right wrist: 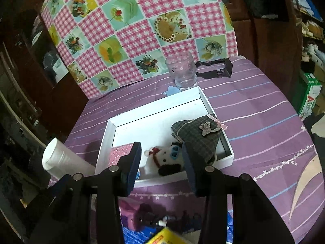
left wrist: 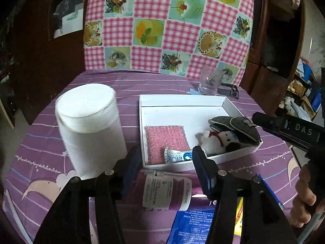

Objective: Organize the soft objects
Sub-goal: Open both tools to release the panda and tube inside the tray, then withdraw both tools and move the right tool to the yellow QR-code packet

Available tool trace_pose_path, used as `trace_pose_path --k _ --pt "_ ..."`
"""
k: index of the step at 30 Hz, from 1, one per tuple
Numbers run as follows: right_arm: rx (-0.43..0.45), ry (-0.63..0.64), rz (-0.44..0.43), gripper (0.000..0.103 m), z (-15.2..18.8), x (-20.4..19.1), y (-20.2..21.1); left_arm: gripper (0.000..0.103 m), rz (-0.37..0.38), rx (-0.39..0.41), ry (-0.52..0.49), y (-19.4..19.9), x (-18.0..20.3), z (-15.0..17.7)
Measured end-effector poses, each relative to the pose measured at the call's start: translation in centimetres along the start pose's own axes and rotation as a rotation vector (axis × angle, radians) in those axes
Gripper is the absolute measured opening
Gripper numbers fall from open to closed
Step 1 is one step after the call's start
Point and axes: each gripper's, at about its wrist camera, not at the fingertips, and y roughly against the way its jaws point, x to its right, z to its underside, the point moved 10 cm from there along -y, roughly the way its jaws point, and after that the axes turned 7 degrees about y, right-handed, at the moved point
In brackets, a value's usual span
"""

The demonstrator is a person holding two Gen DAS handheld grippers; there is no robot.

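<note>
- The white tray (left wrist: 178, 101) sits mid-table on the purple striped cloth (left wrist: 50, 122) and already holds the soft things.
- A pink glittery sponge (left wrist: 167, 140) lies flat at its near left. A small toothpaste tube (left wrist: 178, 156) lies against the near wall, just beside the sponge.
- A white plush dog (right wrist: 162, 158) with a red collar lies at the near right, and a dark plaid pouch (right wrist: 198, 136) leans over it, partly riding on the tray's right rim.
- Handling, as a judgement: all are light and yielding. The plush will squash, so pinch its body, not an ear. The pouch is limp and would sag, so take it at its thick middle. The sponge is springy and best gripped across its short edge.
- The left gripper (left wrist: 165, 162) hangs before the tray's near wall, jaws about half apart, nothing between them.
- The right gripper (right wrist: 161, 162) is likewise about half apart and empty, lined up with the plush but above it.
- Outward: a tall white paper roll (left wrist: 91, 130) stands left of the tray. A clear glass (right wrist: 183, 73) stands beyond its far edge.
- Still loose on the near table are a labelled packet (left wrist: 166, 193) and a blue pack (left wrist: 193, 225).
</note>
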Motion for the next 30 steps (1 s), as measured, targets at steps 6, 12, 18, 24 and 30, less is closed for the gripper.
trace_pose_path --k 6,12,18,24,30 --pt "0.008 0.035 -0.009 0.043 0.5 -0.2 2.8 0.054 -0.003 -0.024 0.009 1.1 -0.3 1.0" --pt "-0.004 0.031 0.000 0.043 2.2 1.1 4.9 0.054 -0.007 -0.007 -0.031 2.5 0.0 2.3" --pt "-0.057 0.032 0.004 0.043 5.1 1.9 5.4 0.054 0.019 -0.009 -0.051 3.9 0.5 4.1" --pt "-0.069 0.074 0.017 0.043 7.7 1.9 6.5 0.054 0.049 -0.013 -0.079 4.5 0.8 6.2" --pt "-0.080 0.088 0.001 0.043 9.5 2.1 6.3 0.054 0.102 -0.027 -0.075 4.0 1.3 8.0"
